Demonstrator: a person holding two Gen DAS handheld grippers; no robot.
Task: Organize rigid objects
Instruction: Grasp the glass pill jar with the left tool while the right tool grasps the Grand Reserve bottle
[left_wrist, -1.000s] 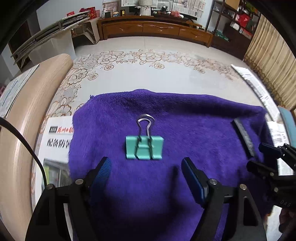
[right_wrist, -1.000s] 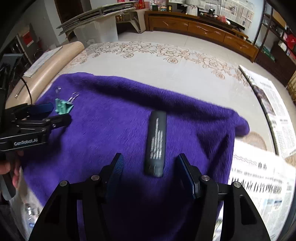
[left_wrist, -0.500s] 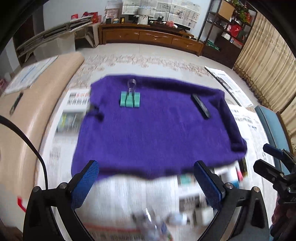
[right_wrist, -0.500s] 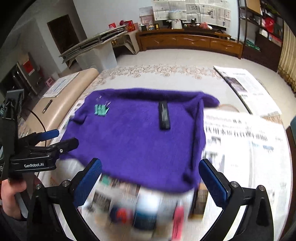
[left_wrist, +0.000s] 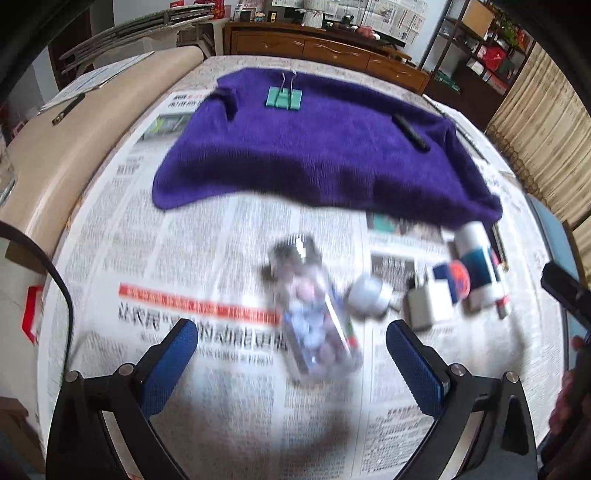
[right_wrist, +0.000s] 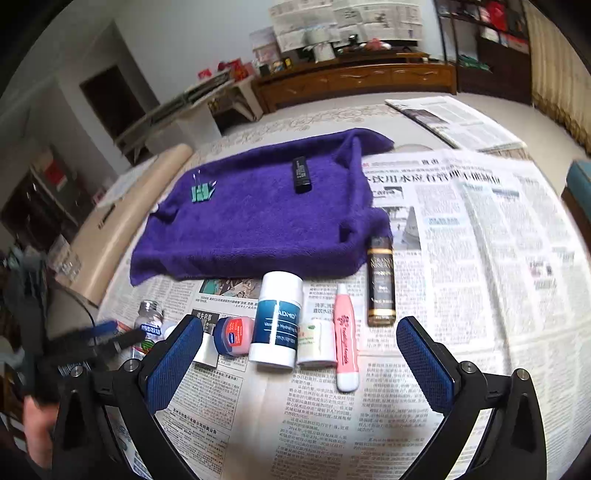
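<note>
From my left wrist camera, my left gripper (left_wrist: 291, 350) stands wide open with nothing pressed between its pads; a small clear bottle (left_wrist: 314, 314) lies on the newspaper (left_wrist: 184, 258) just ahead of the gap, badly blurred. That blur is my first worry: if I close while I cannot judge the bottle's true line, one pad may strike its rounded side and send it rolling into the white cap-like piece (left_wrist: 369, 295) just beside it. Further off, the green binder clip (left_wrist: 283, 98) and the black stick (left_wrist: 410, 132) sit well apart on the purple towel (left_wrist: 314, 155).

From my right wrist camera, my right gripper (right_wrist: 301, 360) is also fully open and empty. Between its pads lies a crowded row: the red-lidded jar (right_wrist: 233, 336), the white-and-blue tube (right_wrist: 277, 321), a small white bottle (right_wrist: 316, 343) and the pink pen-shaped tube (right_wrist: 345, 339), with the dark brown bottle (right_wrist: 380, 282) just beyond. These lie touching or nearly so, and I judge that closing on one would drag or pinch its neighbour. The round tubes could also roll off across the smooth paper. My left gripper (right_wrist: 110, 338) hovers blurred at the left edge, near the clear bottle, so the two tools could collide if both reach inward together.
</note>
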